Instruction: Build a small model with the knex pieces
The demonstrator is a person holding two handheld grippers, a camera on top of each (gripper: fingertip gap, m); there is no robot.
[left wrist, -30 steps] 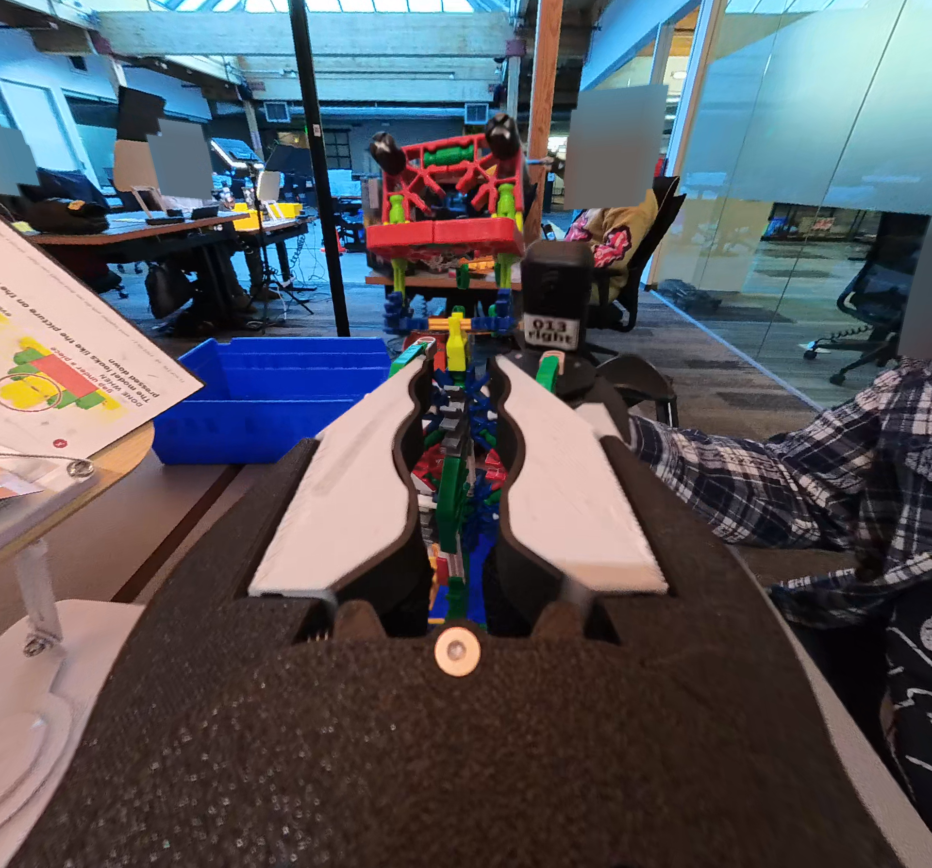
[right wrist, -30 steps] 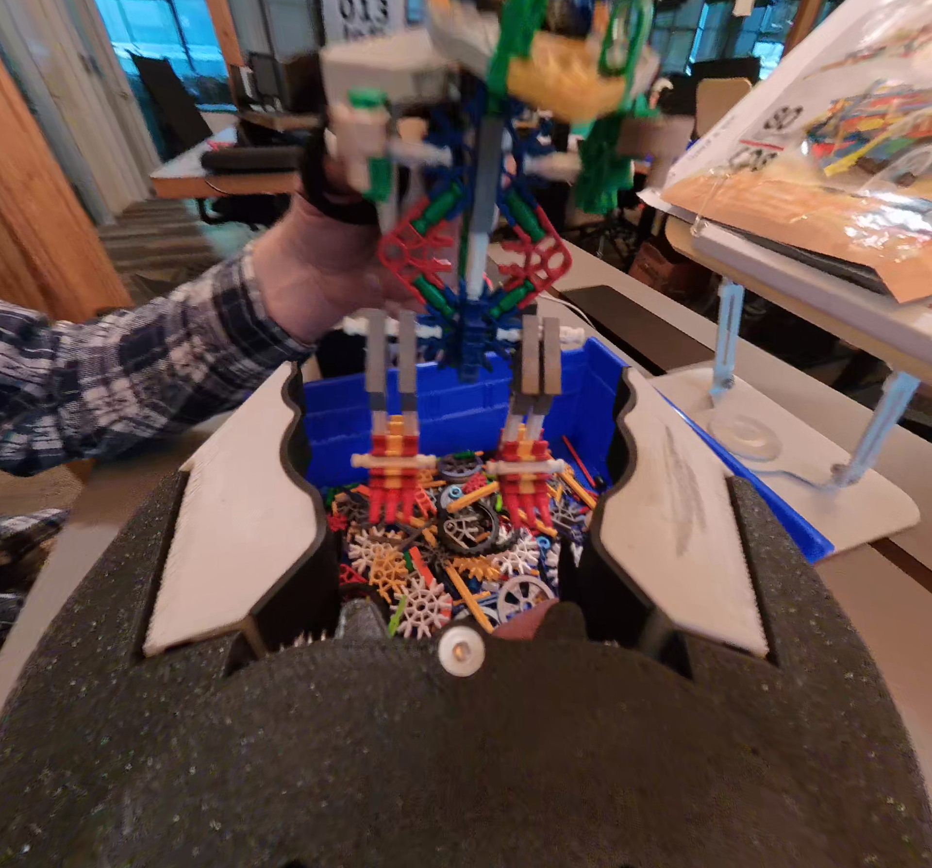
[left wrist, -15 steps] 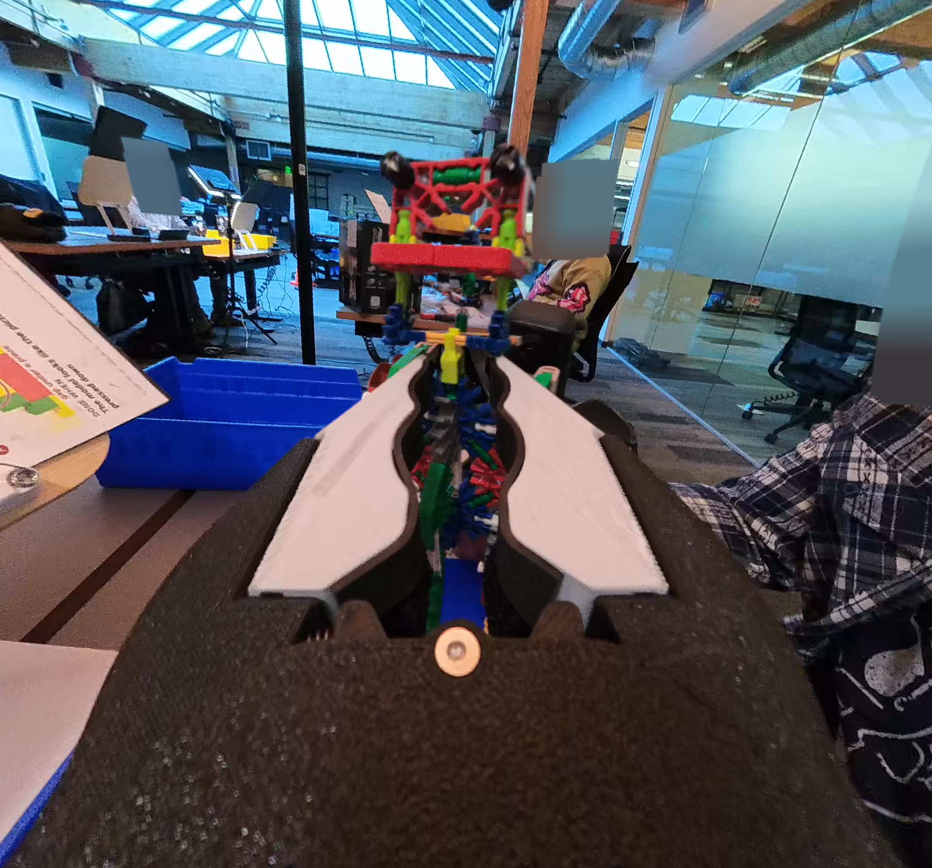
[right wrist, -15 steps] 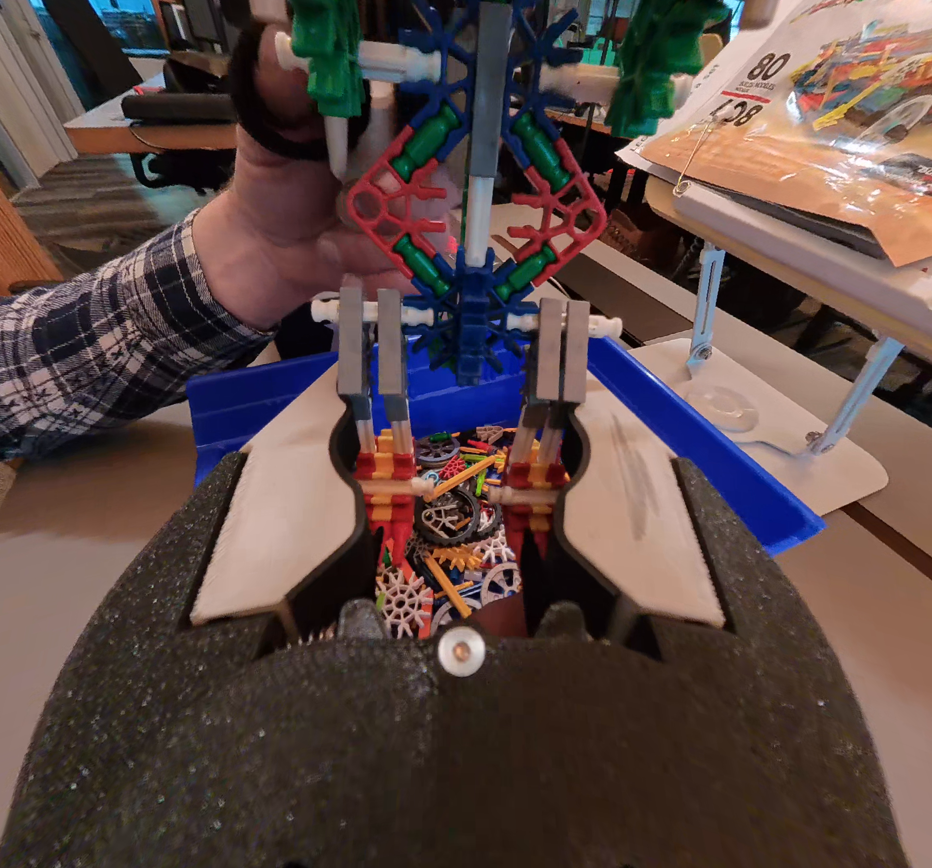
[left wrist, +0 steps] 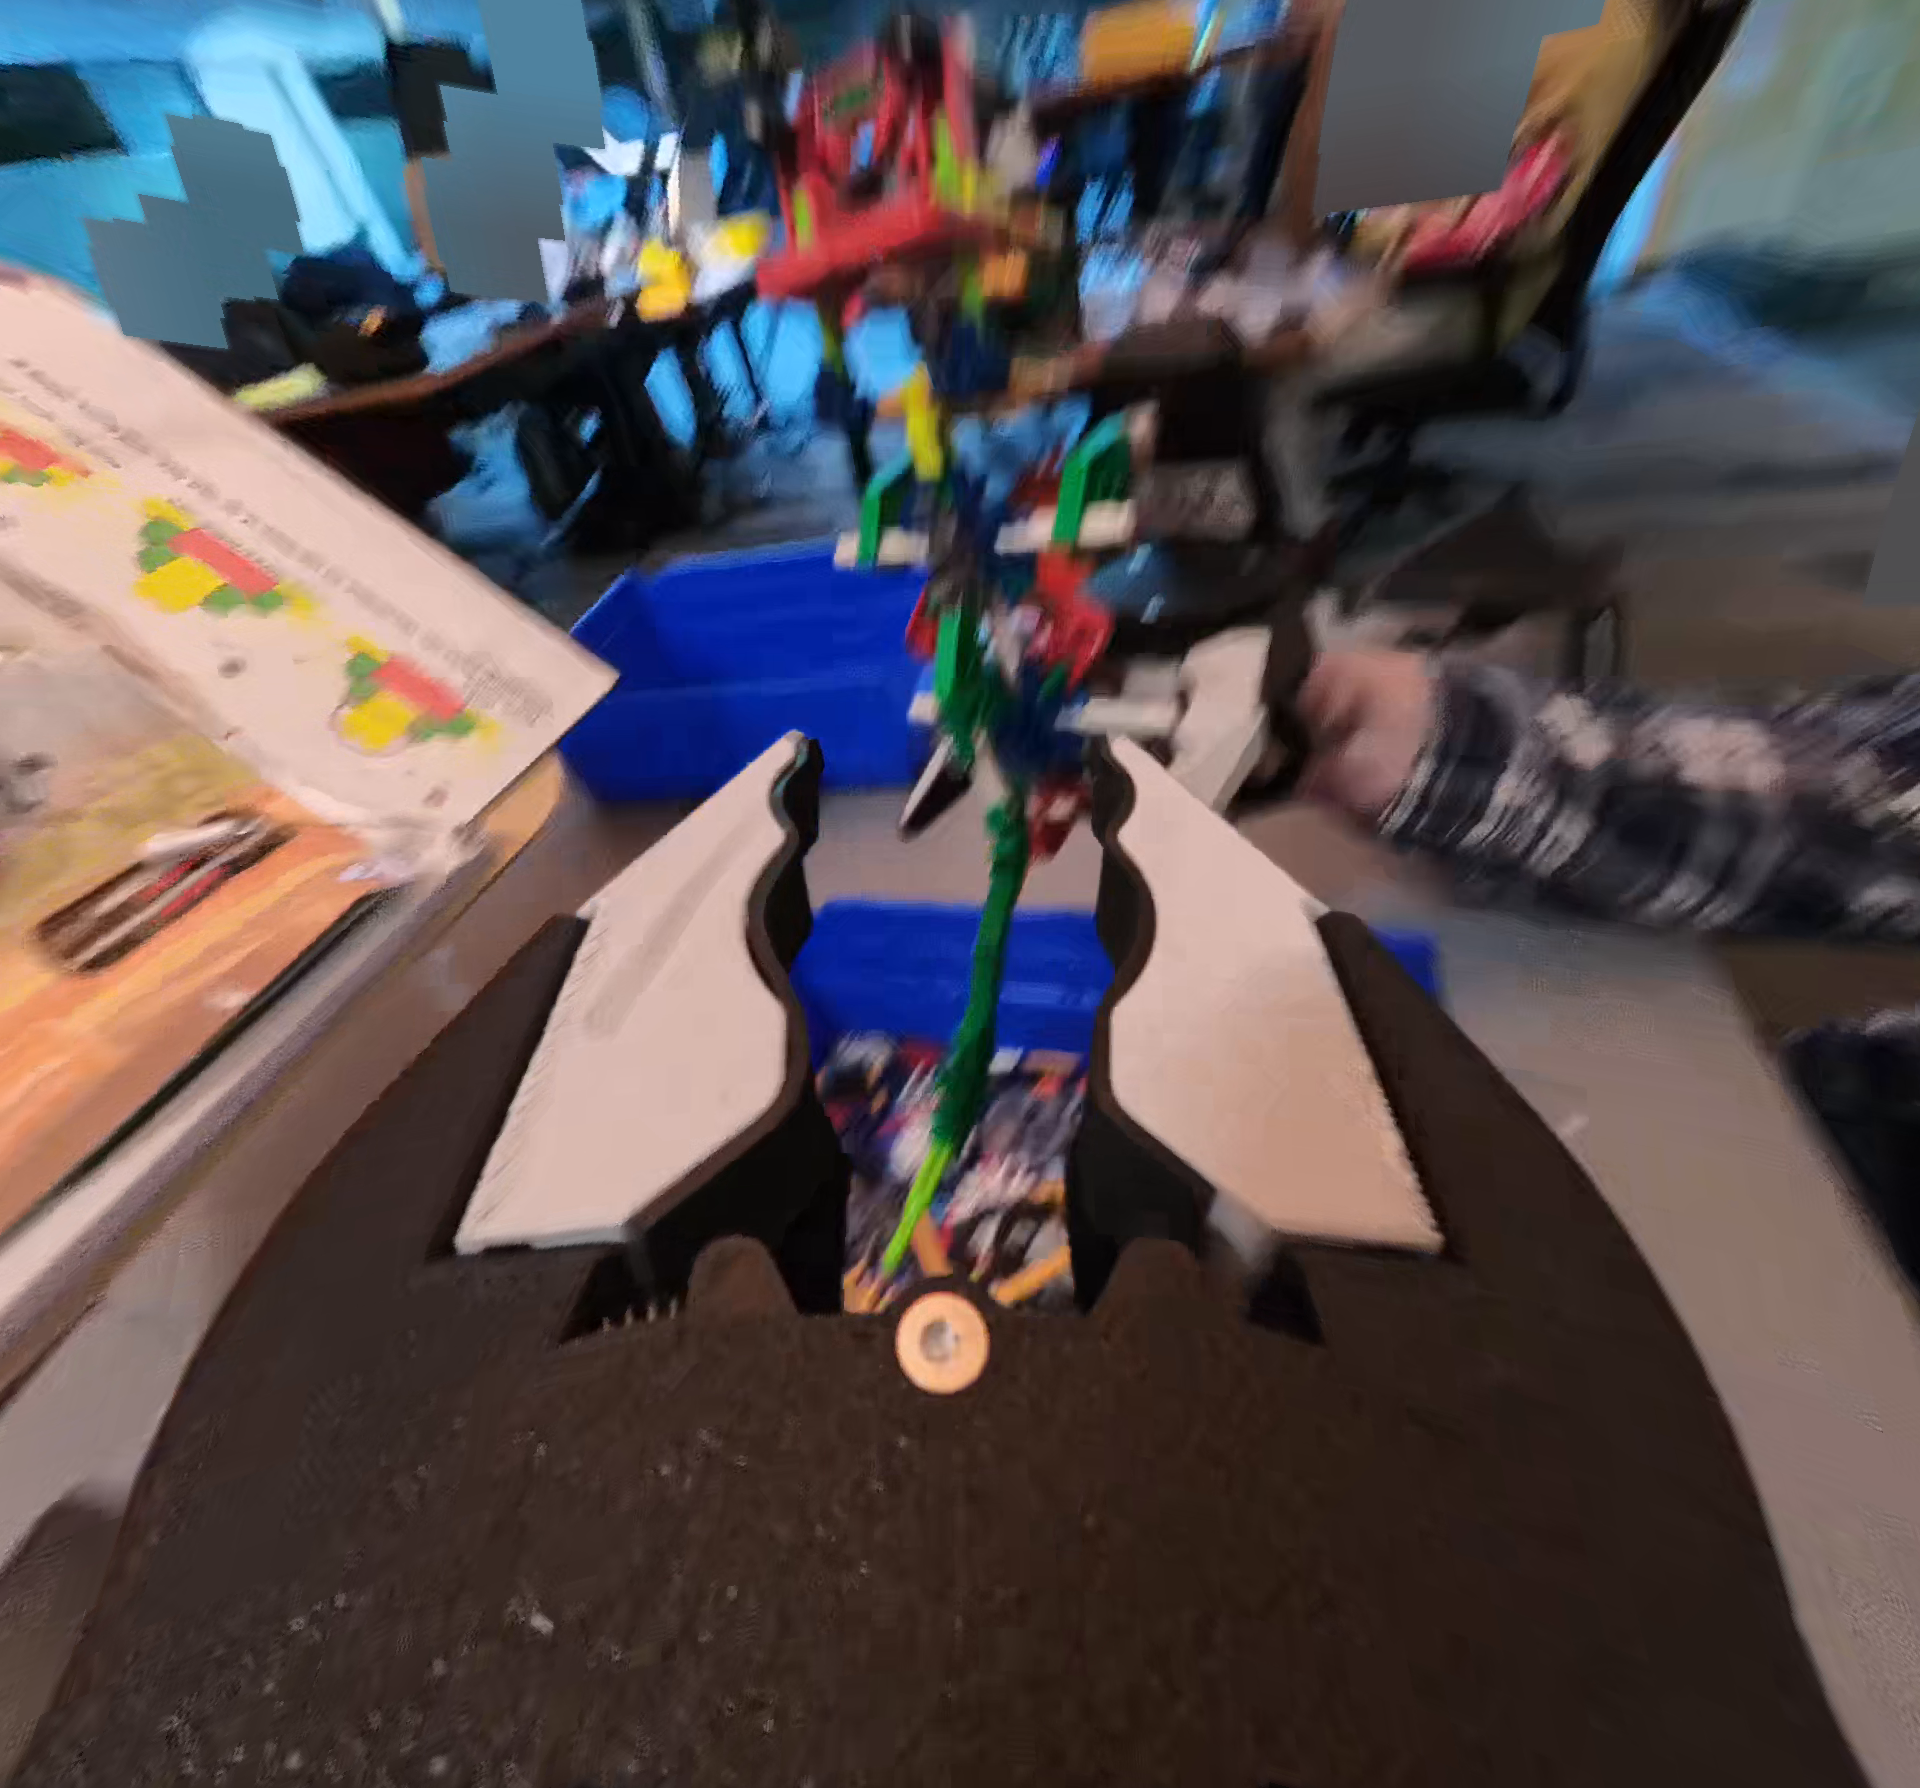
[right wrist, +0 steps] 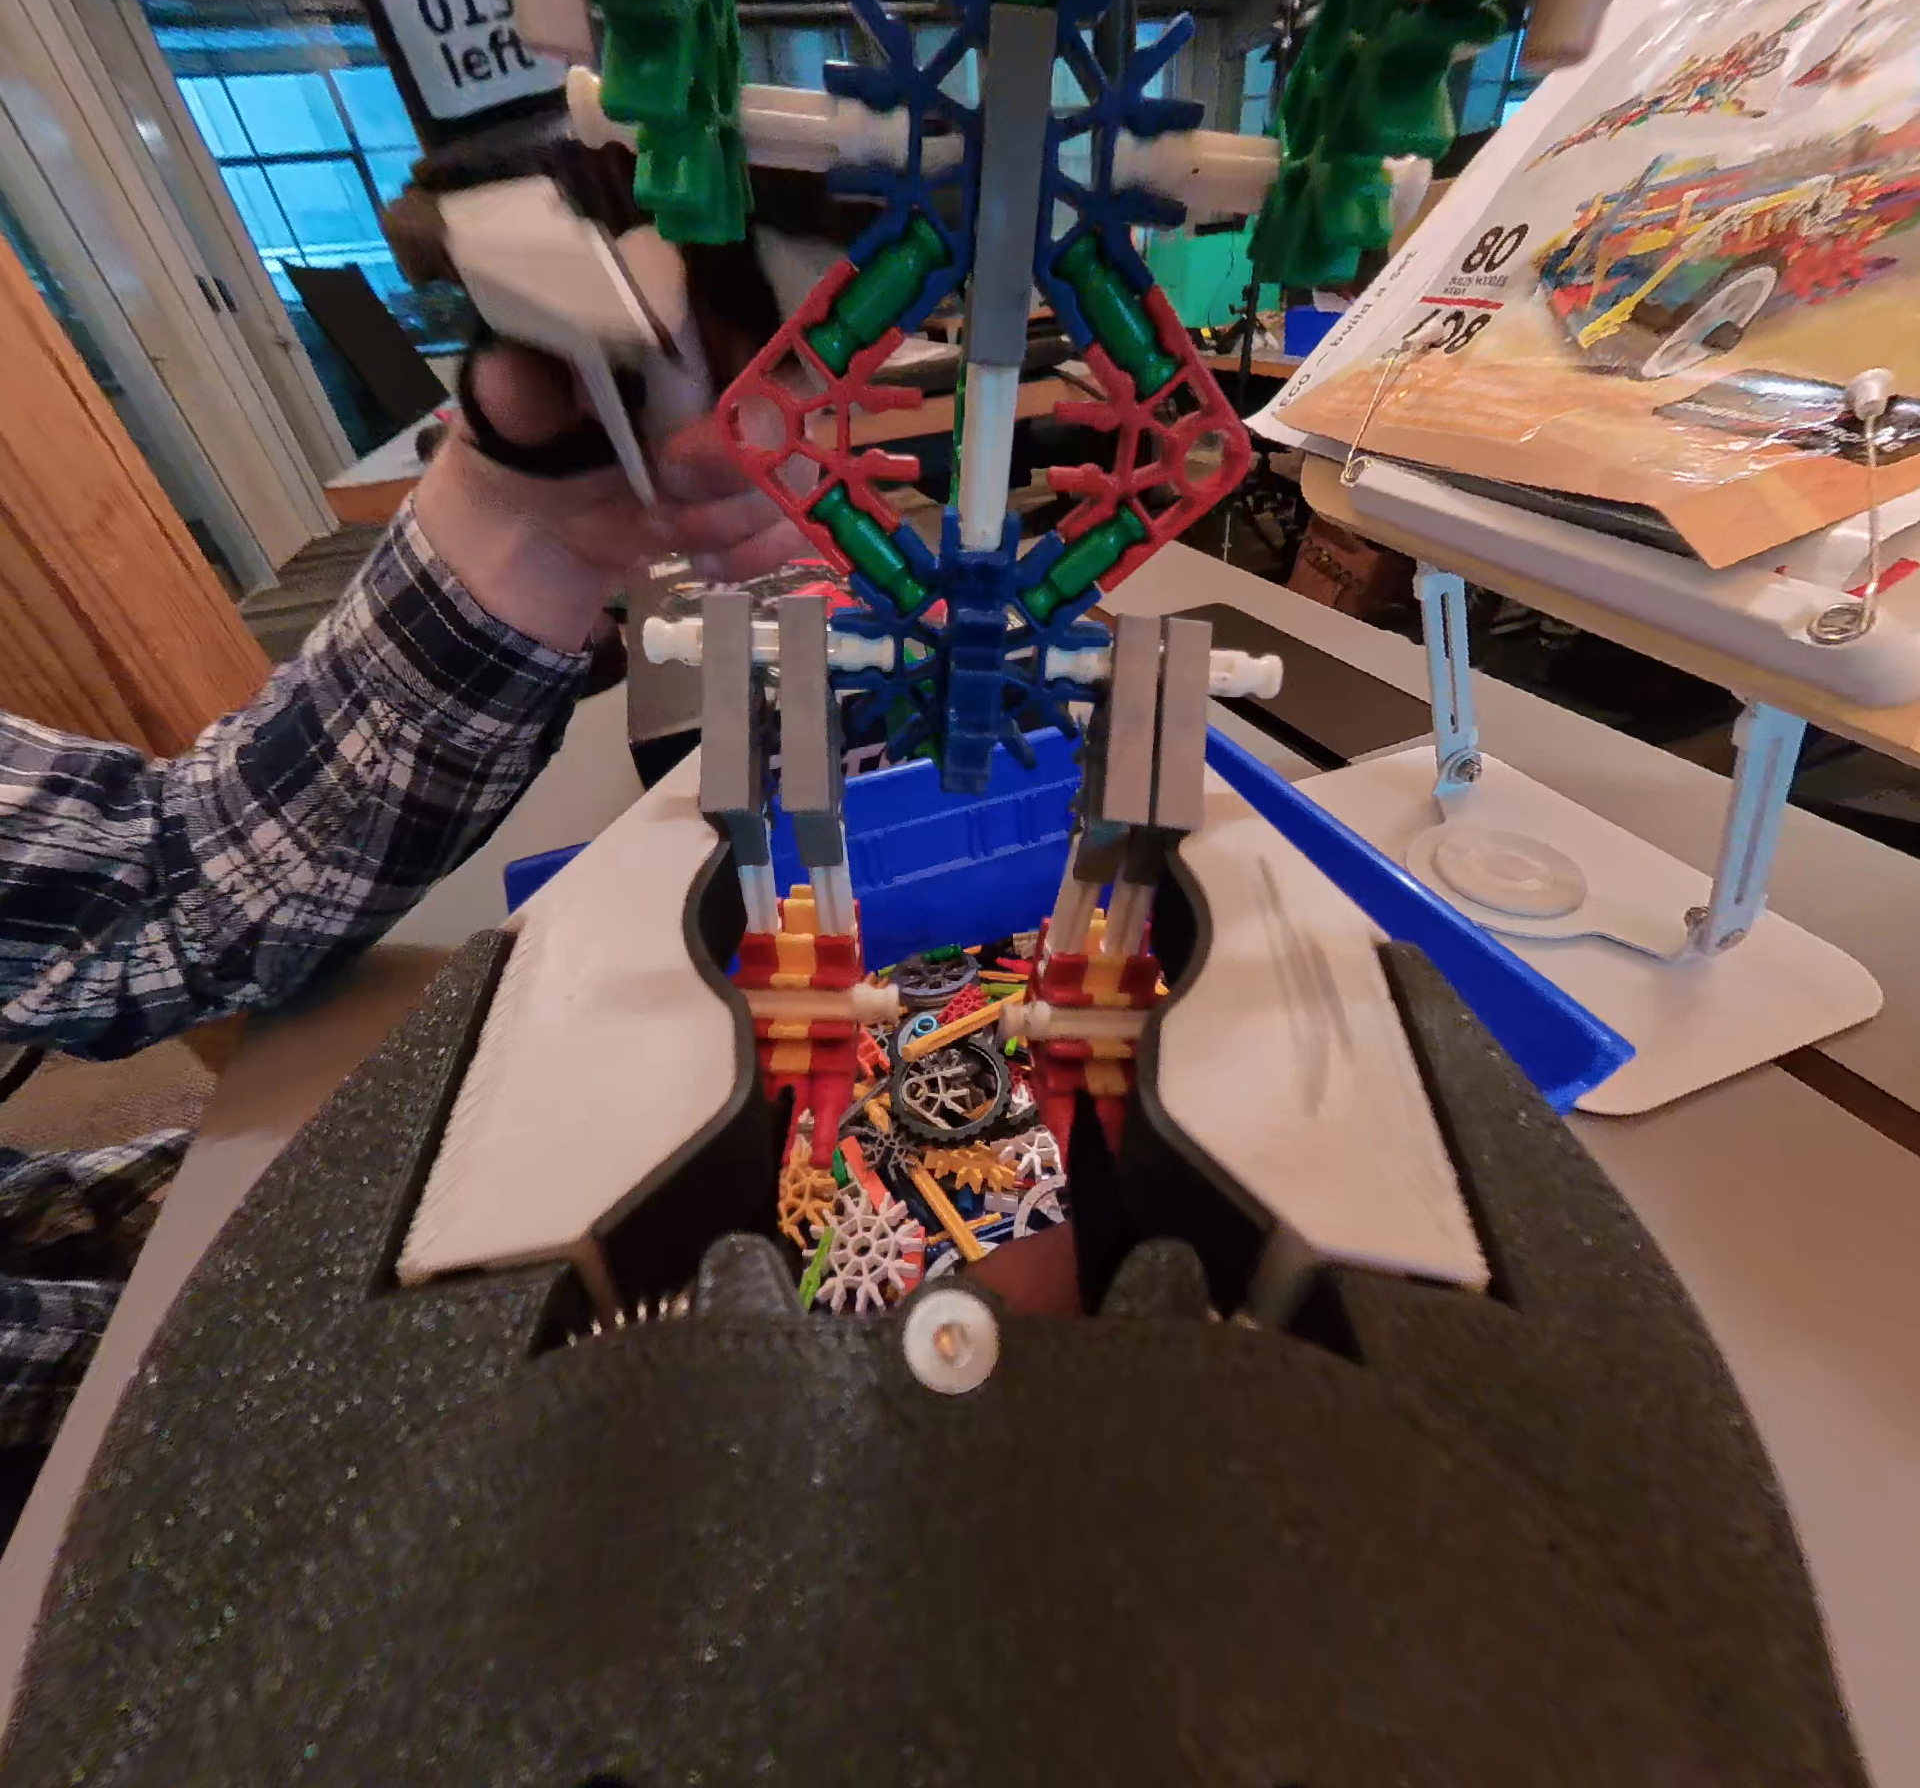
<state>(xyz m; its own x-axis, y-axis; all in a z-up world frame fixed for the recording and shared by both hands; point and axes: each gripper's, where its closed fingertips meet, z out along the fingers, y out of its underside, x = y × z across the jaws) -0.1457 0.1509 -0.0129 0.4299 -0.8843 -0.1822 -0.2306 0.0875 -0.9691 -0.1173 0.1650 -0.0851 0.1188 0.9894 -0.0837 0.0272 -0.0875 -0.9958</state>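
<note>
Our right claw (right wrist: pixel 951 865) clenches the two red-and-yellow legs of the rod-and-connector model (right wrist: pixel 982 367), holding it upright over the blue bin (right wrist: pixel 1403 917) of loose spoked plastic pieces on the desk (right wrist: pixel 1704 1219). Our left claw (left wrist: pixel 951 772) is released, its white fingers (left wrist: pixel 665 1032) flanking a blurred green rod (left wrist: pixel 977 1000).

Left gripper (left wrist: pixel 951 793) with jaws parted, held level, right gripper (right wrist: pixel 951 865) with fingers closed around the toy's red legs, plaid-sleeved hand (right wrist: pixel 582 502) gripping the left handle.
</note>
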